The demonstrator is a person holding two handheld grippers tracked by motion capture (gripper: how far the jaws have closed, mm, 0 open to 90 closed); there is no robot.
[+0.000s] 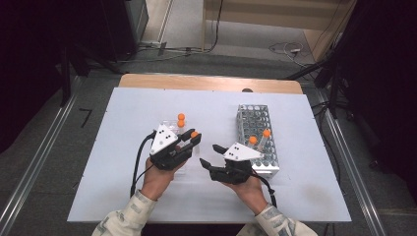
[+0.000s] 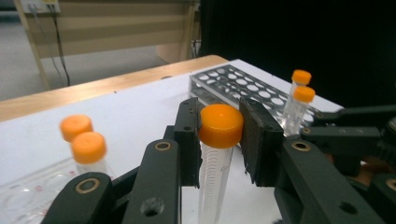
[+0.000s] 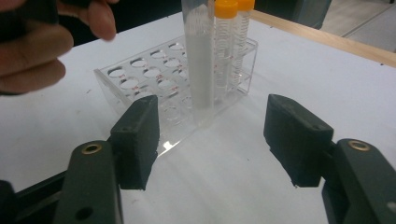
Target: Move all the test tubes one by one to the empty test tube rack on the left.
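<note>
High view: metal rack [image 1: 257,140] holds two tubes [image 1: 259,138]; left gripper [image 1: 195,137] grasping tube [image 1: 193,134]; right gripper [image 1: 210,154] released.

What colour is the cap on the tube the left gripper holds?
Orange cap, clearest in the left gripper view.

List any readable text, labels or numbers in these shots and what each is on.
No text can be read here.
Tube held in the left tongs: printed scale lines and digits, too blurred to read.
Clear rack: small red marks beside the holes, too small to read.
Metal rack: no markings visible.
</note>
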